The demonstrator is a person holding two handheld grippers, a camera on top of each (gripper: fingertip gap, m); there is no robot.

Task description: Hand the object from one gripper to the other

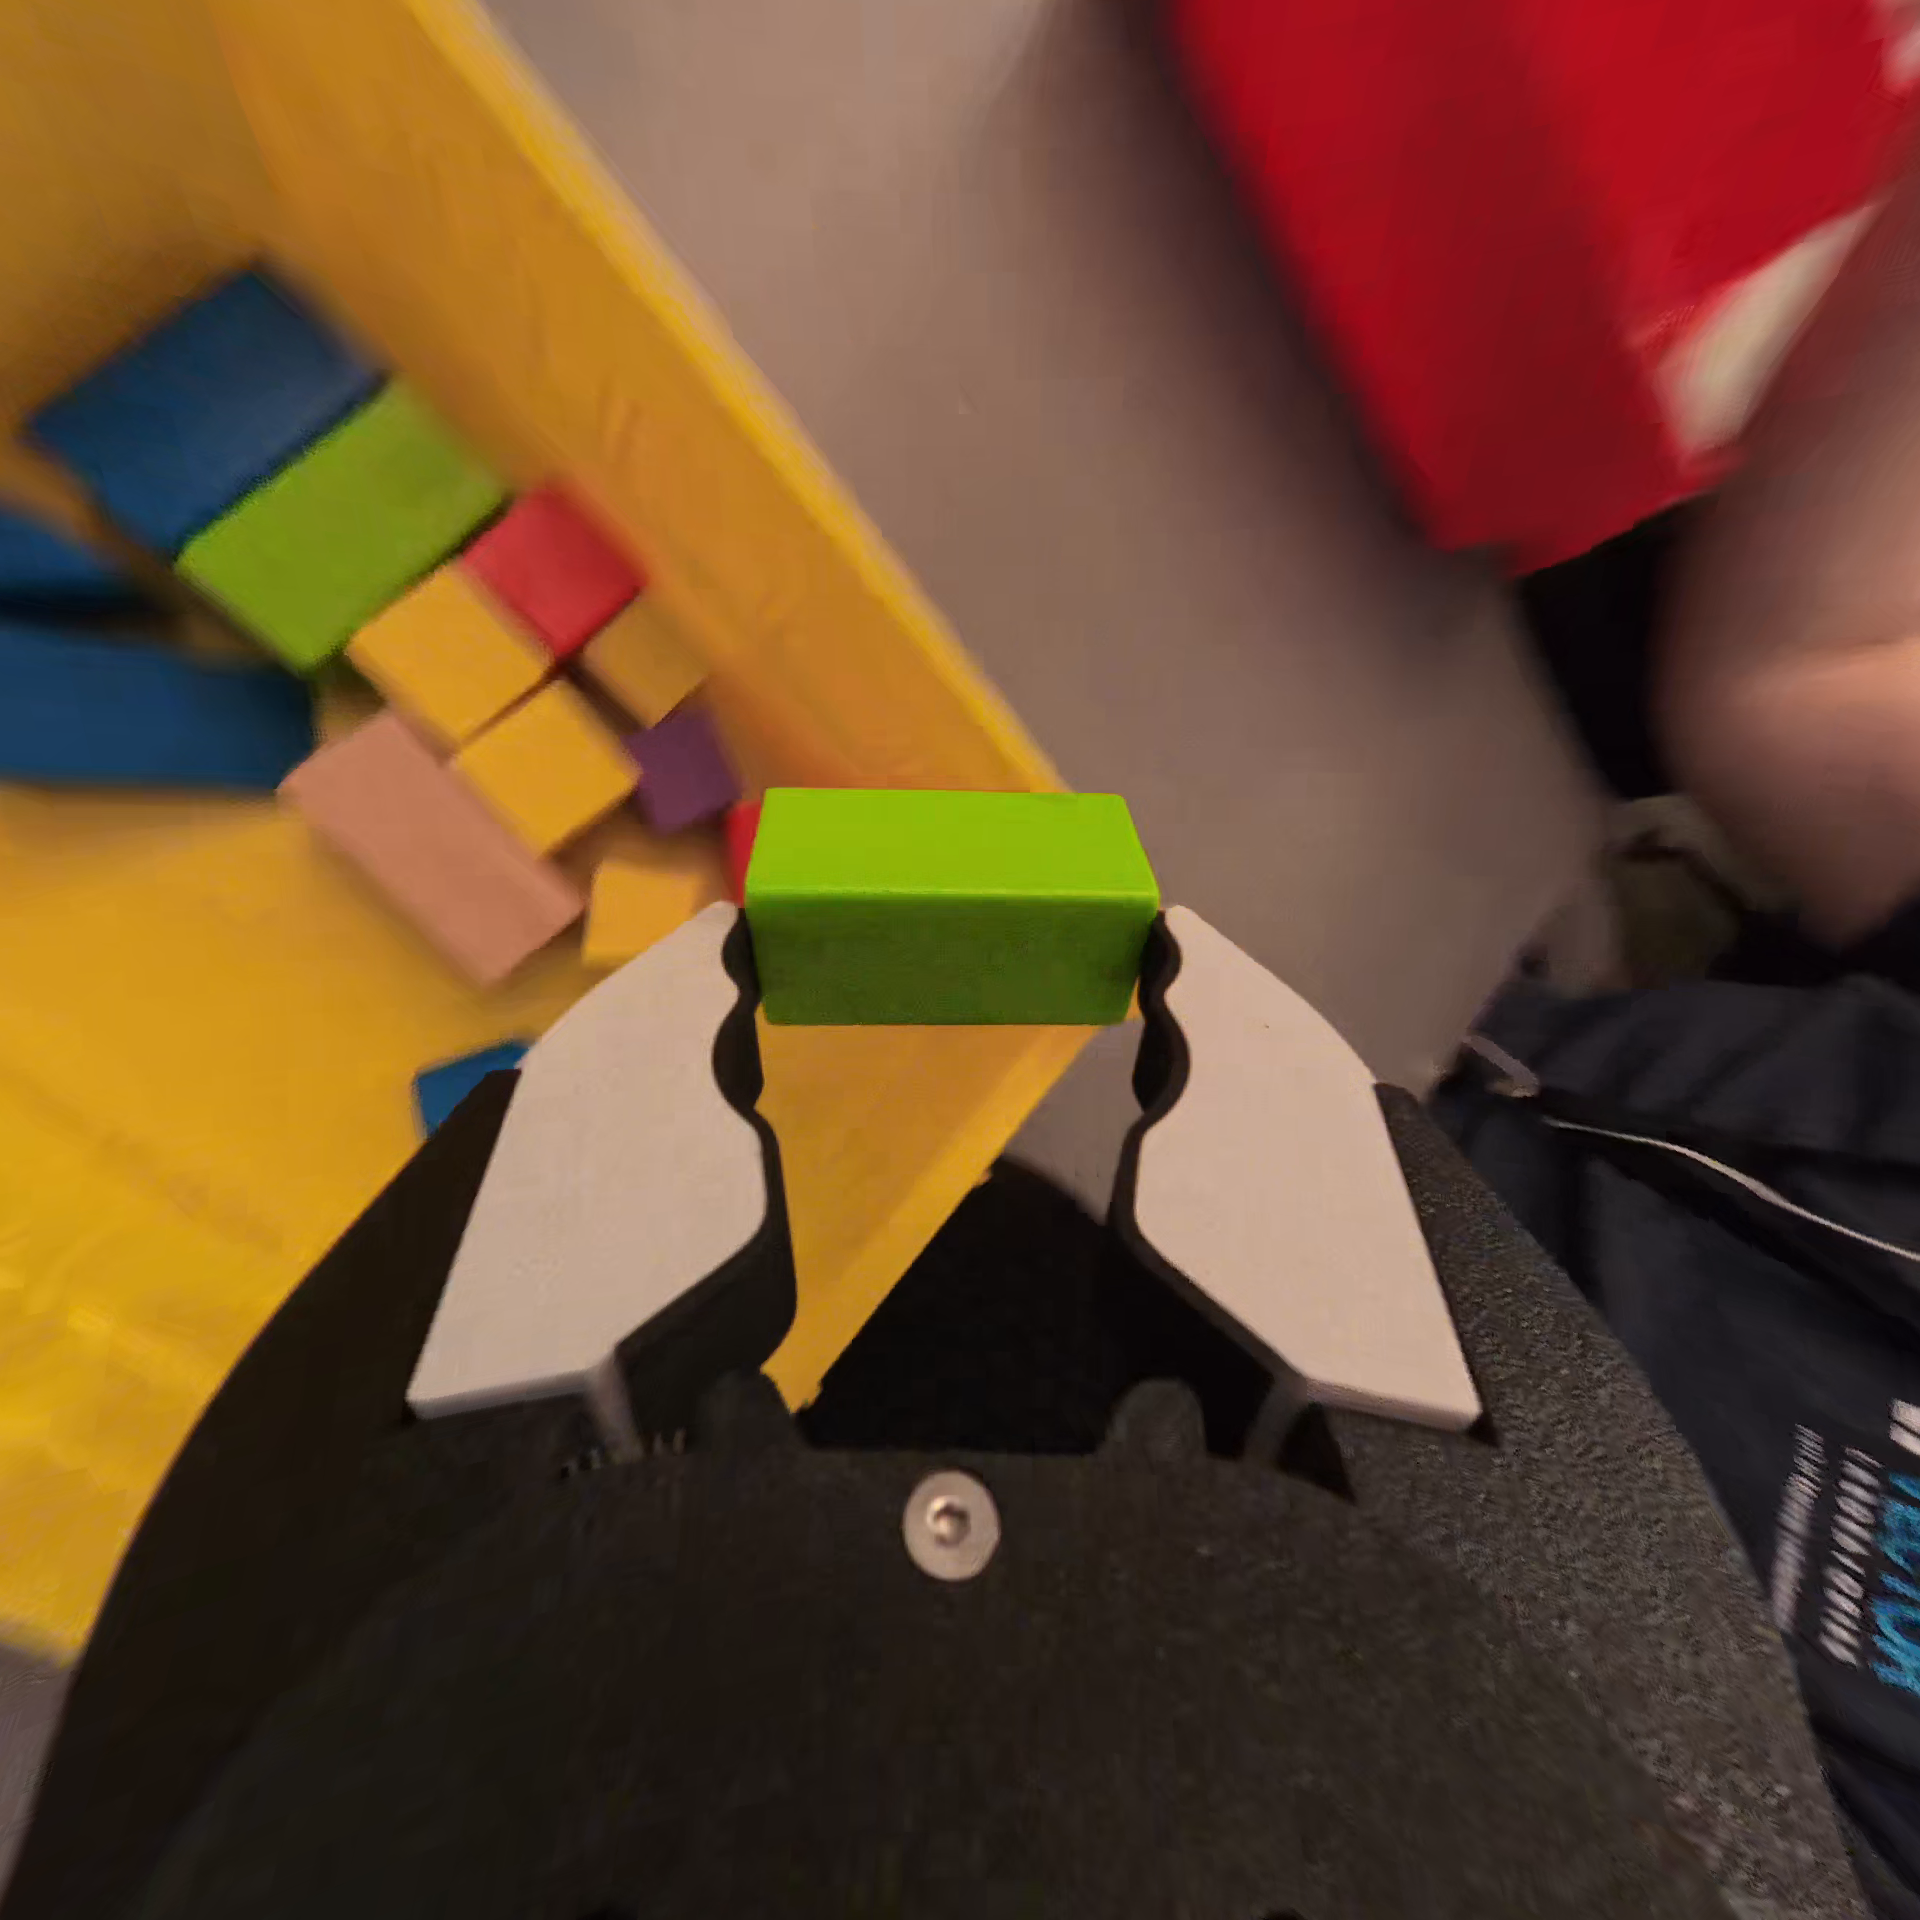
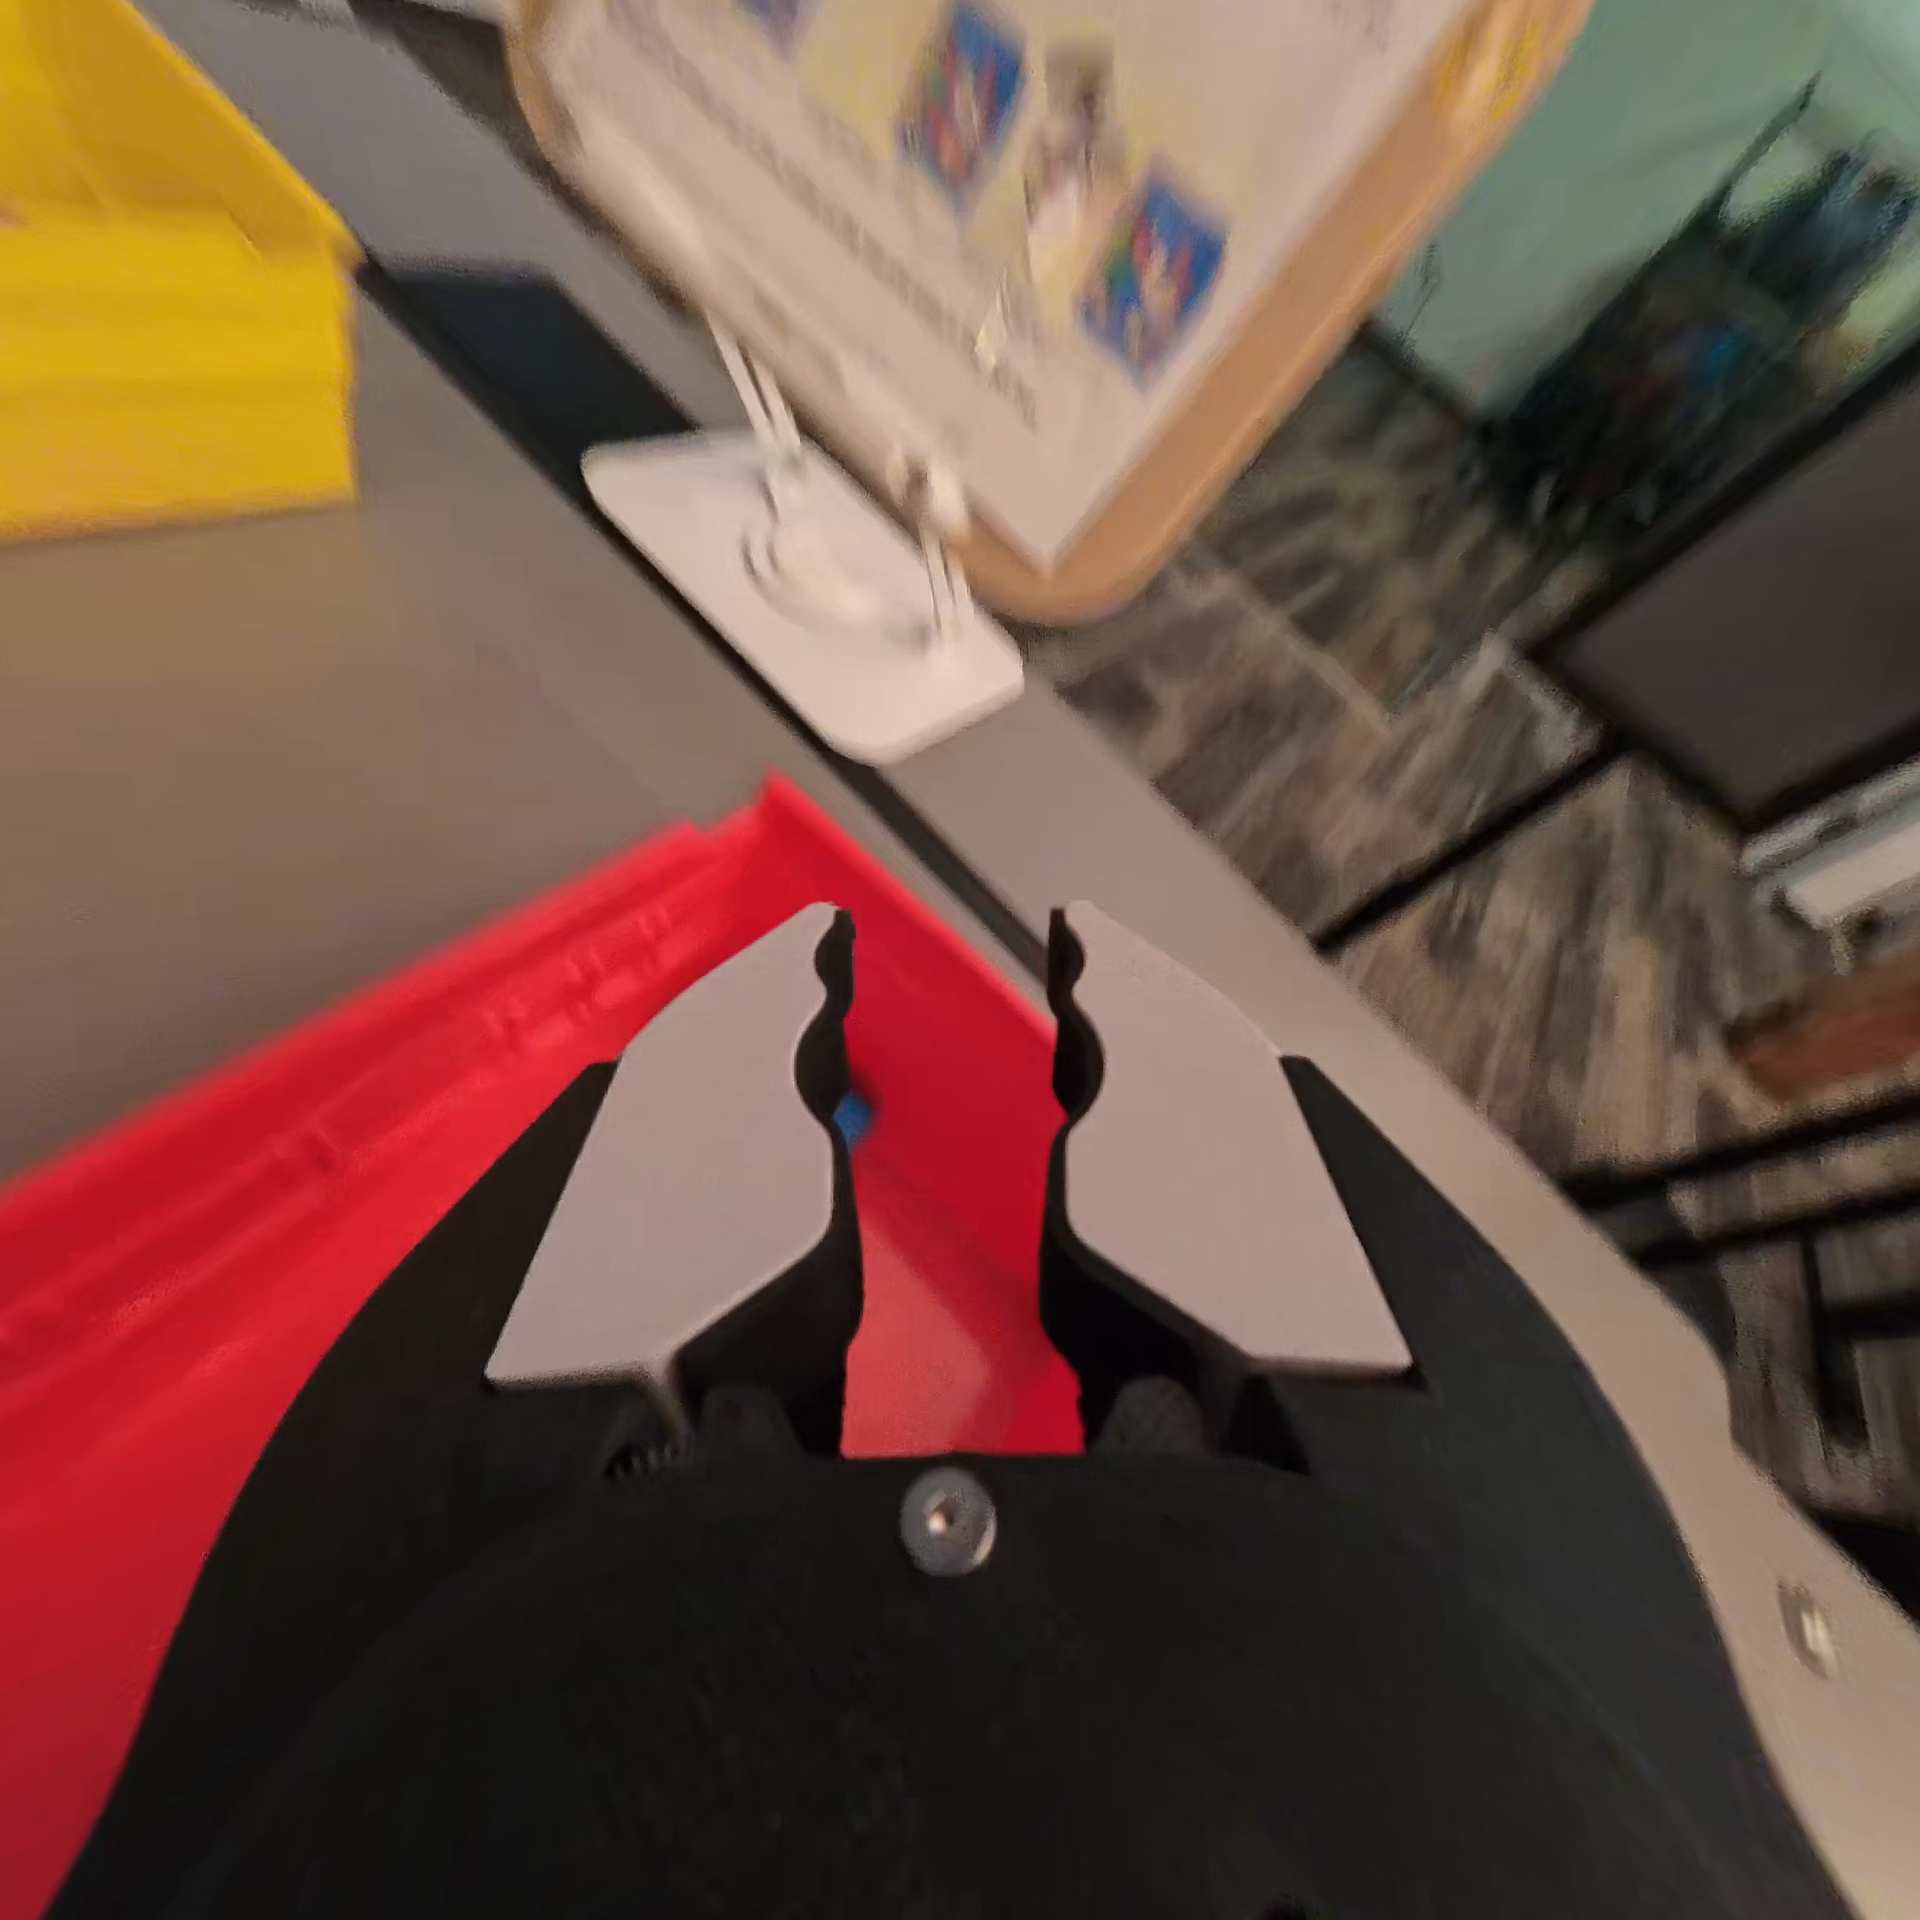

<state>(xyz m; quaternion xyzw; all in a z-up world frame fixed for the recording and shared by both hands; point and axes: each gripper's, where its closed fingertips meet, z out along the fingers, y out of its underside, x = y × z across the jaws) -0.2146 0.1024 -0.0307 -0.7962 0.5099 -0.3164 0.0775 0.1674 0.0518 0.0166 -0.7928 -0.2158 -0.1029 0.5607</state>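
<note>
Wood is what we guessed the green block (image 1: 948, 914) was made of, so it would be hard, light and not easy to break. Its painted sides looked smooth, so we thought it might slip if it was held too loosely. It was a short brick shape, bright green all over, with flat sides and neat edges.

We saw it held up in the air by our left gripper (image 1: 948, 961). The two grey fingers (image 1: 623, 1143) pressed on its short ends, right at their tips, and the block lay sideways between them. The long front and top sides were bare, so we judged the other gripper should pinch it there, across the middle.

Below and to the left was a yellow bin (image 1: 499, 312) full of other blocks in blue, green, red, yellow, purple and pink. A red bin (image 1: 1507, 260) was off to the right, blurry.

Our right gripper (image 2: 951, 930) held nothing. Its fingers had a narrow gap between them, part way open, too small for the long side of the block. It hung over the red bin (image 2: 416, 1039) on a grey table (image 2: 260, 779). A small blue thing (image 2: 852, 1117) showed between its fingers, down in the bin. We could not see the green block from there
</note>
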